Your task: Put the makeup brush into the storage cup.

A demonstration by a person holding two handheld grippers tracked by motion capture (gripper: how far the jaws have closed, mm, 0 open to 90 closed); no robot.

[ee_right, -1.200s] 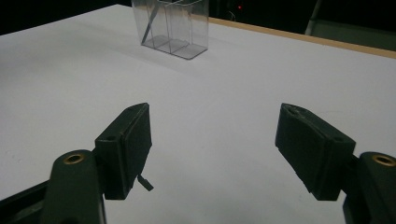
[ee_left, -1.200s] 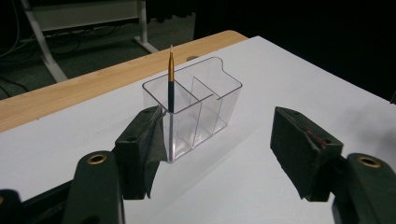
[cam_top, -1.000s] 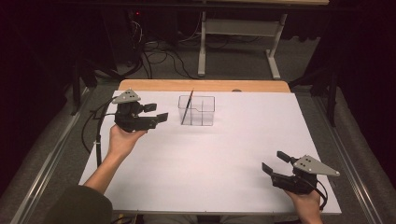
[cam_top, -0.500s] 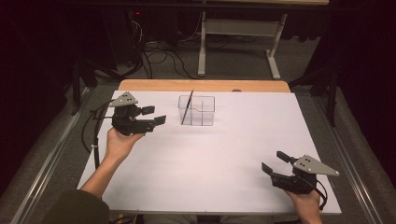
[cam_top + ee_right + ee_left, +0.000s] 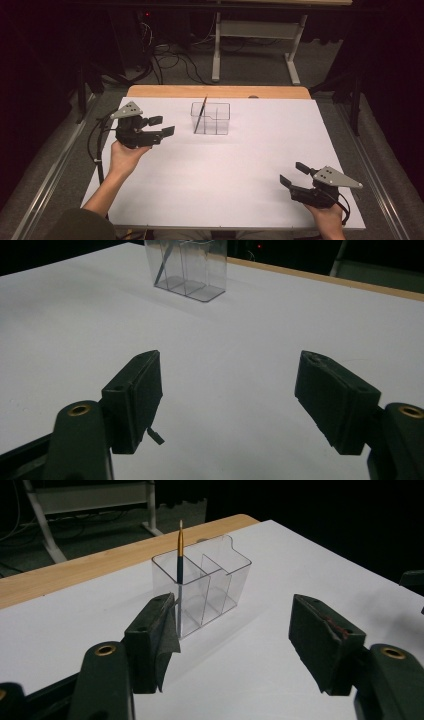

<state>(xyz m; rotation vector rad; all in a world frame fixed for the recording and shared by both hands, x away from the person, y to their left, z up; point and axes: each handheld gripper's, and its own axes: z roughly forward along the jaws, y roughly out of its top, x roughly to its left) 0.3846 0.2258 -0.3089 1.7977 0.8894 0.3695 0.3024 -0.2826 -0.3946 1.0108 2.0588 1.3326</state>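
Brush (image 5: 201, 114) with a dark stem and a gold upper handle stands tilted in the clear organizer (image 5: 216, 120), in its leftmost compartment as I see it from above, with its thin tip poking well over the rim. In my left gripper view the brush (image 5: 179, 550) rises from the near corner compartment of the organizer (image 5: 210, 587), whose inner walls split it into several sections. The organizer sits on the white table (image 5: 235, 170) toward the far edge, close to the strip of bare wood (image 5: 215, 91) that runs along the back.

My left tongs (image 5: 162, 126) hover just left of the organizer, pointing toward it, jaws spread wide and holding nothing; the grey three-cornered plate rides on top and my hand grips from below. In their own view, the left tongs (image 5: 235, 630) frame the organizer between the black pads.

My right tongs (image 5: 294, 173) rest low near the front right corner of the table, well apart from the organizer, also wide apart and empty. Seen along them, the right tongs (image 5: 230, 395) look across bare white table to the organizer (image 5: 187, 267) far ahead
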